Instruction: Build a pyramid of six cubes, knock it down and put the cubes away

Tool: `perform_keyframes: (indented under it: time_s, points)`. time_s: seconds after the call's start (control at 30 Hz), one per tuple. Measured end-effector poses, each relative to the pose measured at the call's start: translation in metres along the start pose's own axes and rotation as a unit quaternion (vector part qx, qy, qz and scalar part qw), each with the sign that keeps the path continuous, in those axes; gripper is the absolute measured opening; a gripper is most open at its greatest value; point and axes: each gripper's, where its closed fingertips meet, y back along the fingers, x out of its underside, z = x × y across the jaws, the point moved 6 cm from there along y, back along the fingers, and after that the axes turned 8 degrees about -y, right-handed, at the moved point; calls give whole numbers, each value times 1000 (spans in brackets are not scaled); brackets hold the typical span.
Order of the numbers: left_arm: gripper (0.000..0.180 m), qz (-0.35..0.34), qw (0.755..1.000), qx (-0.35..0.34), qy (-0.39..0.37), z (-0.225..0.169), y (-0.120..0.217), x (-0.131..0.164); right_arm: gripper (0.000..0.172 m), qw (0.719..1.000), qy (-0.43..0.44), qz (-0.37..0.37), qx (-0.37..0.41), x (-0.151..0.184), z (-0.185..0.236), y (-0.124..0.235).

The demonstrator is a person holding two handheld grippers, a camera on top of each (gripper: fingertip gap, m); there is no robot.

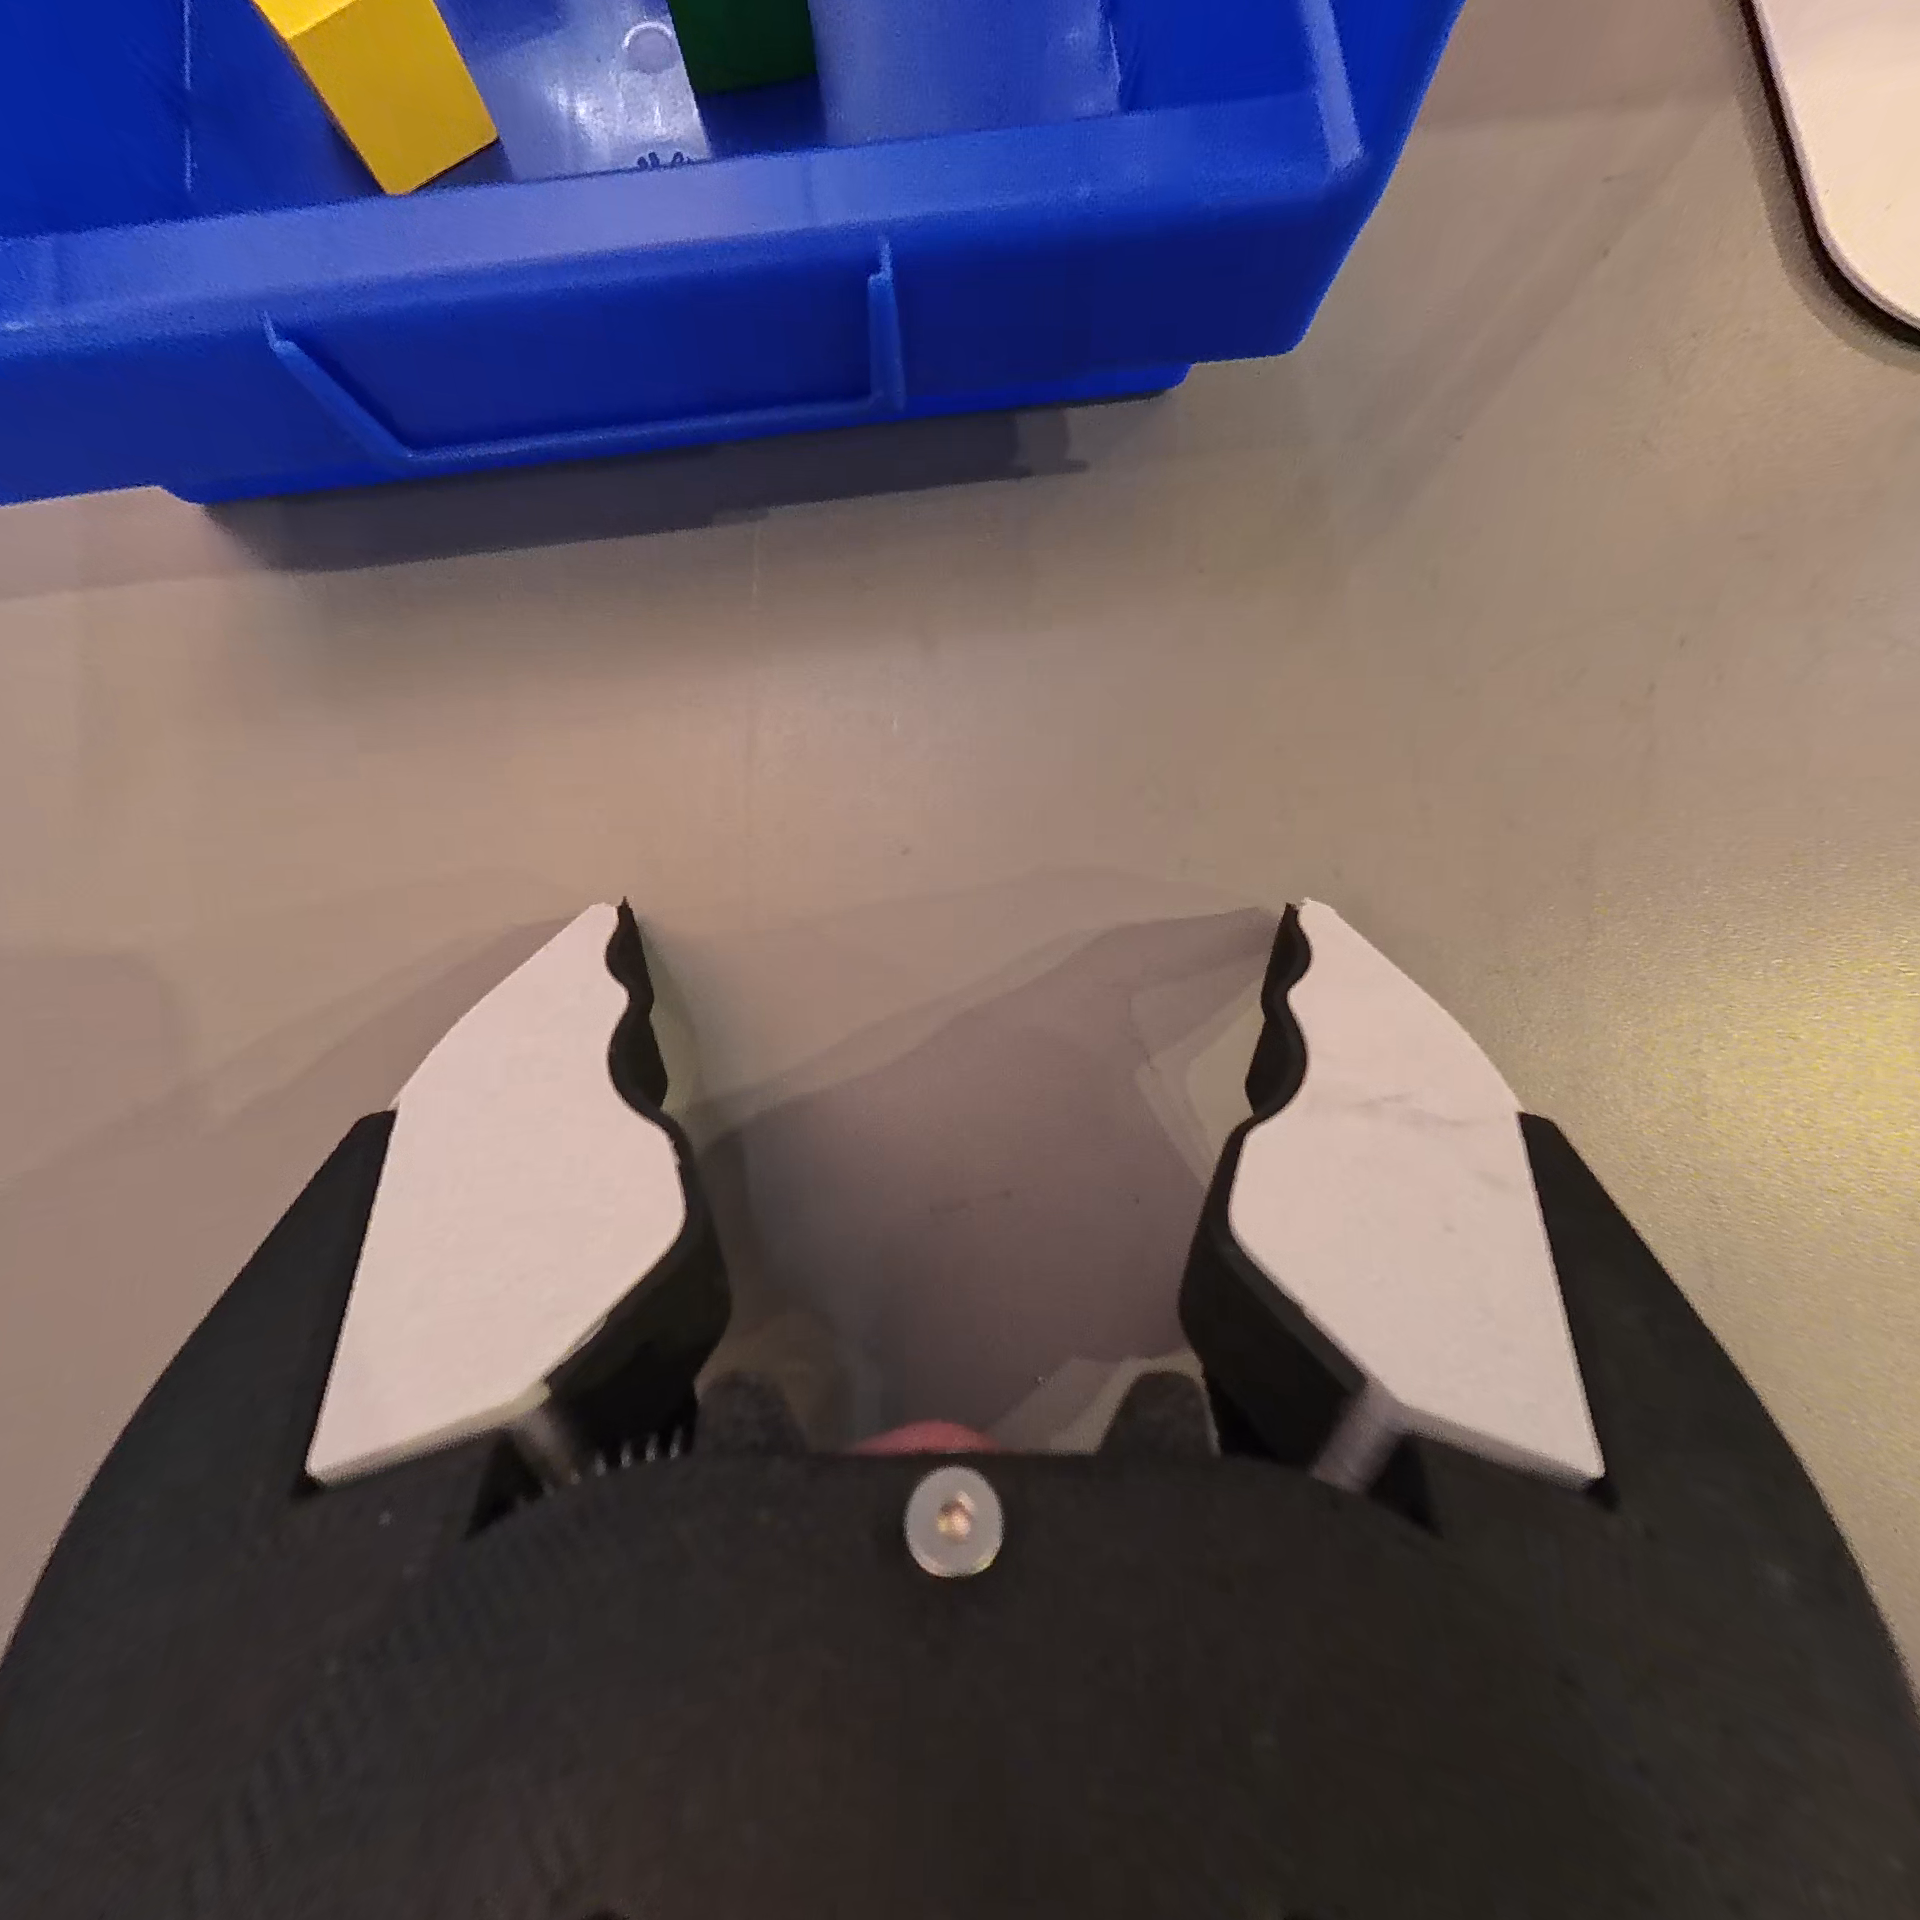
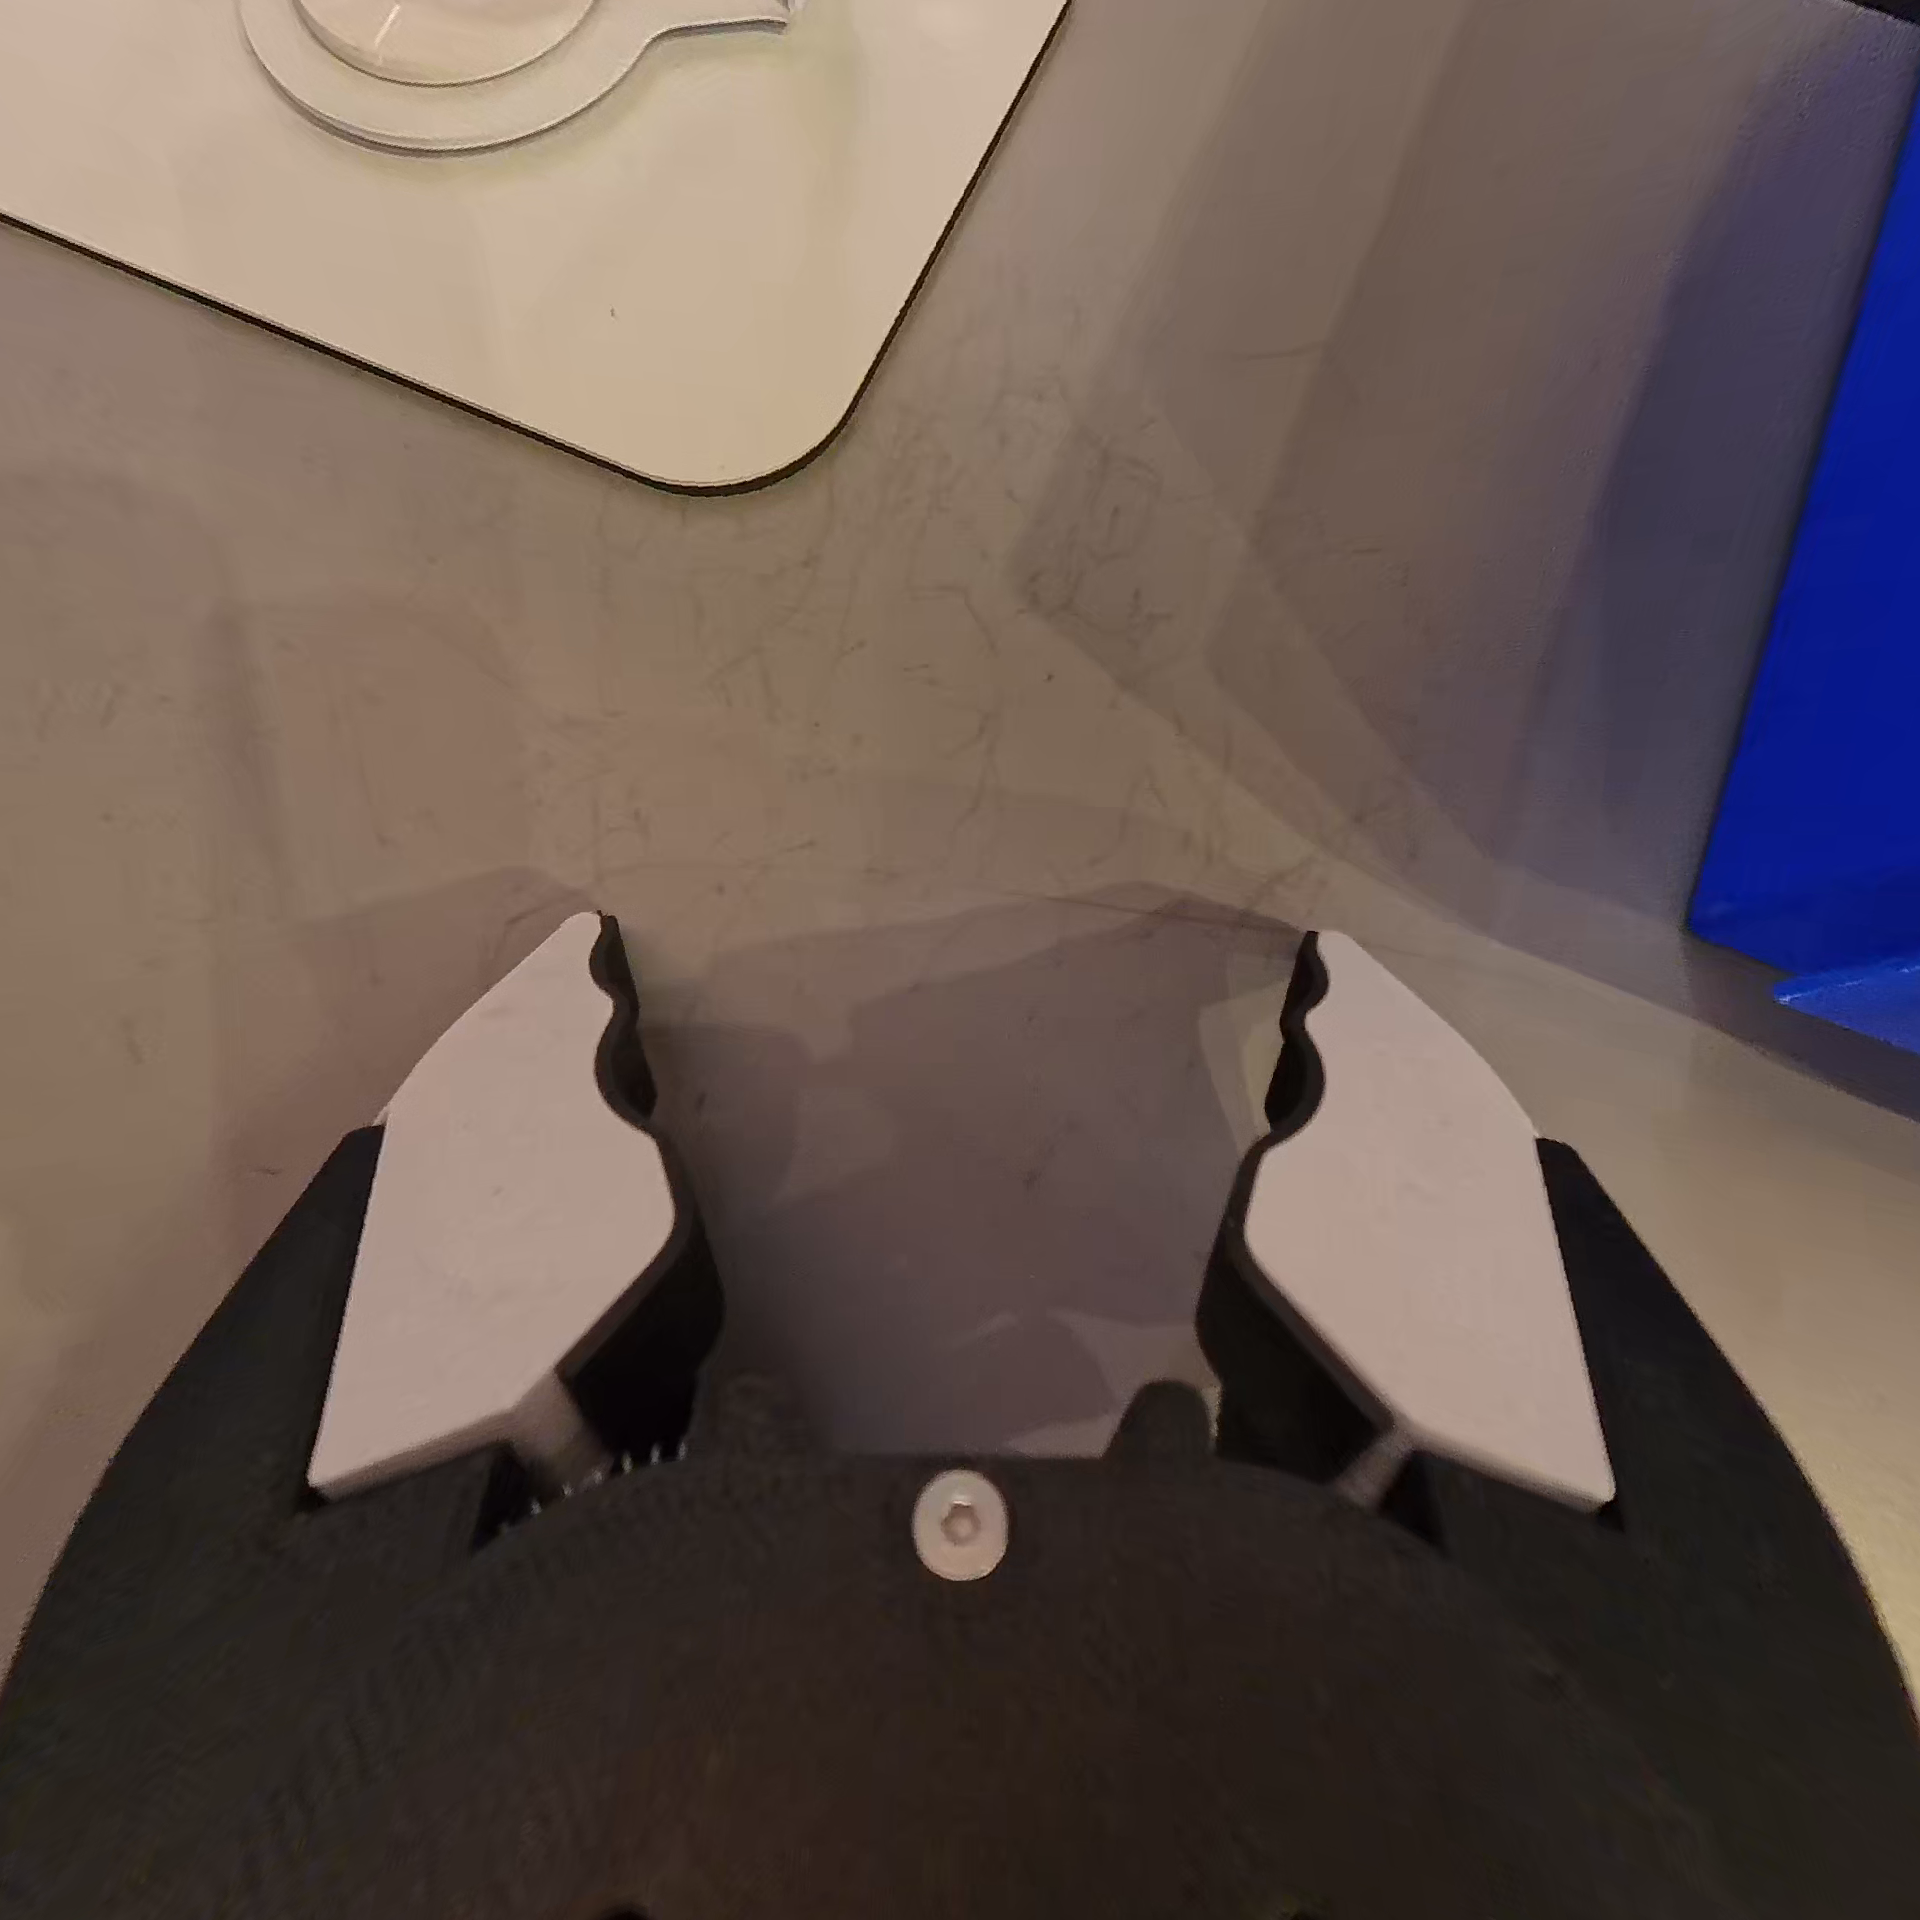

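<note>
Yellow cube (image 1: 390,99) in blue bin (image 1: 644,343) (beyond left tool (image 1: 961,909), wide apart).

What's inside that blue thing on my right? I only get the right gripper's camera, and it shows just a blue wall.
Observer: It is a blue bin; the left wrist view looks into it and shows a yellow cube.
Operator: Only that one?
Observer: A green cube sits in there too, apart from the yellow one.
Operator: Is the other gripper carrying a cube?
Observer: No, the left gripper is open, with only bare table between its fingers.
</note>
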Motion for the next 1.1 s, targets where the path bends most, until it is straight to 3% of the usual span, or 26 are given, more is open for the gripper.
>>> perform_keyframes:
  time_s: [0.77, 0.93, 1.0, 1.1]
  points:
    - [107, -2, 1000, 8, -8, 0, -1, 0, 118, 1000, 0, 0, 1, 0, 0, 0]
    - [87, -22, 999, 32, -6, 3, 3, -1, 118, 1000, 0, 0, 1, 0, 0, 0]
    - [89, -42, 999, 21, -8, 12, 11, -6, 118, 1000, 0, 0, 0, 0, 0, 0]
    - [75, -91, 994, 15, -58, 31, 33, -35, 118, 1000, 0, 0, 0, 0, 0, 1]
